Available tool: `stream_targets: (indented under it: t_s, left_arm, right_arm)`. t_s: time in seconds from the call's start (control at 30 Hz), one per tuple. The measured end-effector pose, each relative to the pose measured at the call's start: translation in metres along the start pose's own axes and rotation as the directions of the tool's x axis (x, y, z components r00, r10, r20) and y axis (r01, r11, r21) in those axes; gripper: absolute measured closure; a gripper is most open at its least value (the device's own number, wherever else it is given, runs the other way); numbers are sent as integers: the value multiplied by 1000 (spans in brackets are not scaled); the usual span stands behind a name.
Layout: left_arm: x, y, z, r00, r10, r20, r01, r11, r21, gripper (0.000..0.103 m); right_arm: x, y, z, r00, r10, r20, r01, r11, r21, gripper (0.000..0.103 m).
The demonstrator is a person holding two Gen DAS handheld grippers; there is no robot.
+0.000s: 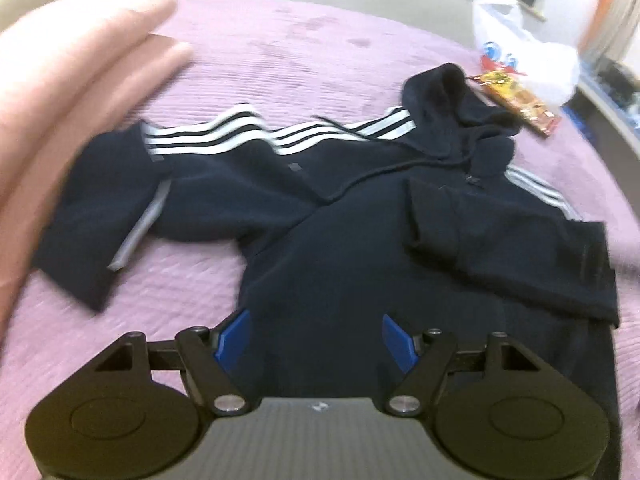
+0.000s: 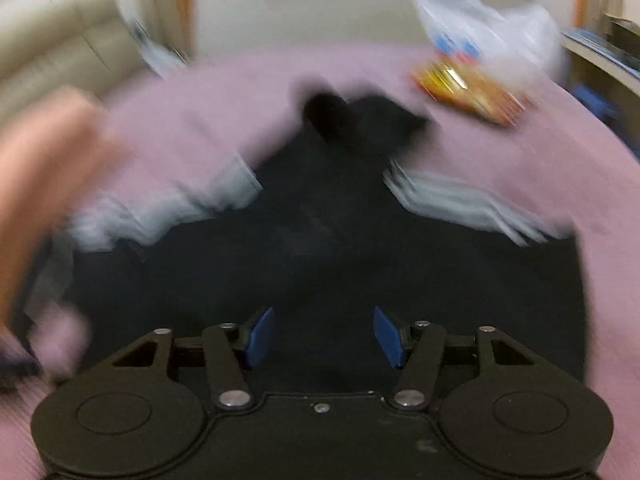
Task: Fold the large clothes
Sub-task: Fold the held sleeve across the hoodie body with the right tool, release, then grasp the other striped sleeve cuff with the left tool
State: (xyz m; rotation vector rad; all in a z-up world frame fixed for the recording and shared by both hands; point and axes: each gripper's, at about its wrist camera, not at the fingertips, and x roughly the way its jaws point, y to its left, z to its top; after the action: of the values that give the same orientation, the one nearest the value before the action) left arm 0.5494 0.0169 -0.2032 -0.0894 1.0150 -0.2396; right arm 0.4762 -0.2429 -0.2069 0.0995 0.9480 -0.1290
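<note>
In the left wrist view a blurred pink fold (image 1: 60,92) fills the far left edge. Beside it the hoodie (image 1: 320,248) lies spread flat on the purple bedspread (image 1: 304,52): its left sleeve, with white stripes, stretches out and doubles back at the cuff; the hood sits toward the upper right; the right sleeve is folded across the chest. The left gripper (image 1: 316,340) hangs over the hem with its blue pads wide apart, holding nothing. Further right, near the hood but apart from it, a snack packet (image 1: 520,100) lies flat, one end against a white plastic bag (image 1: 520,40); what the bag holds cannot be made out.

The right wrist view is heavily smeared. The right gripper (image 2: 324,336) hangs over the dark body of the hoodie, its pads spread and empty.
</note>
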Motion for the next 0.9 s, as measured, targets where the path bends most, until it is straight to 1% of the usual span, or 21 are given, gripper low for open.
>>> stream_targets:
  t_s: [0.07,0.13,0.17,0.23,0.3,0.33,0.37,0.4,0.43,0.47,0.5,0.53,0.57,0.6,0.67,0.73,0.77,0.8,0.83,0.87,0.9]
  left_arm:
    - [21,-5,15,996,-85,-1,85,996,-14,30]
    - [48,-11,33,981,-192,-9,191,979,-65,30]
    - [60,-13,38,972,-234,-17,231,969,-87,30]
    - [91,-20,51,945,-325,-39,317,937,-147,30]
    - [119,-24,57,921,-381,-77,360,911,-201,30]
    - [134,-27,59,914,-394,-95,365,902,-232,30]
    - [138,-29,60,916,-394,-74,368,900,-232,31]
    - [138,-33,63,918,-394,-34,379,900,-215,33]
    - [140,-40,67,927,-375,-25,364,913,-184,55]
    - [143,-48,70,935,-351,-47,340,927,-157,88]
    - [146,-55,73,942,-327,-72,316,940,-128,98]
    - [144,-62,76,948,-312,-58,305,946,-106,98]
    - [138,-65,80,949,-313,-30,310,947,-87,99]
    - [129,-68,85,946,-325,6,324,943,-67,99]
    - [105,-66,102,932,-351,92,357,933,-49,99]
    - [80,-54,119,914,-365,176,380,923,-61,99]
    - [66,-45,126,914,-342,219,362,930,-60,99]
    - [58,-38,129,922,-302,243,324,944,-55,99]
    - [52,-28,130,936,-237,262,259,964,-54,99]
    - [52,-18,130,950,-166,263,187,981,-56,98]
    - [57,-10,128,966,-86,245,101,994,-50,97]
  right_arm:
    - [7,-2,-30,997,-41,-70,43,998,37,41]
    - [10,0,-53,993,-49,-103,56,996,70,41]
    - [12,0,-60,993,-48,-104,57,995,87,41]
    - [8,5,-63,995,-63,-73,70,993,97,40]
    - [11,5,-60,996,-63,-65,70,991,113,39]
    - [10,4,-60,996,-60,-64,67,990,125,38]
    - [8,1,-63,997,-55,-63,63,990,130,38]
    - [7,0,-62,997,-51,-62,58,990,126,37]
    - [8,0,-63,997,-48,-63,55,992,118,37]
    - [10,-1,-61,997,-44,-66,51,992,113,36]
    - [10,-3,-62,997,-41,-66,48,992,115,38]
    - [10,-7,-62,997,-44,-61,51,991,122,40]
    - [6,-12,-57,997,-59,-46,65,989,135,40]
    - [6,-17,-52,996,-80,-26,83,986,146,40]
    - [2,-31,-37,993,-119,21,113,978,177,40]
    - [-4,-43,-22,987,-148,60,132,968,212,40]
    - [-6,-50,-14,984,-161,81,139,963,231,40]
    - [-5,-56,-7,981,-167,96,140,960,242,40]
    - [-4,-61,0,981,-163,108,131,957,257,40]
    - [-2,-65,4,983,-149,112,115,957,267,41]
    - [5,-68,9,986,-133,105,99,956,274,41]
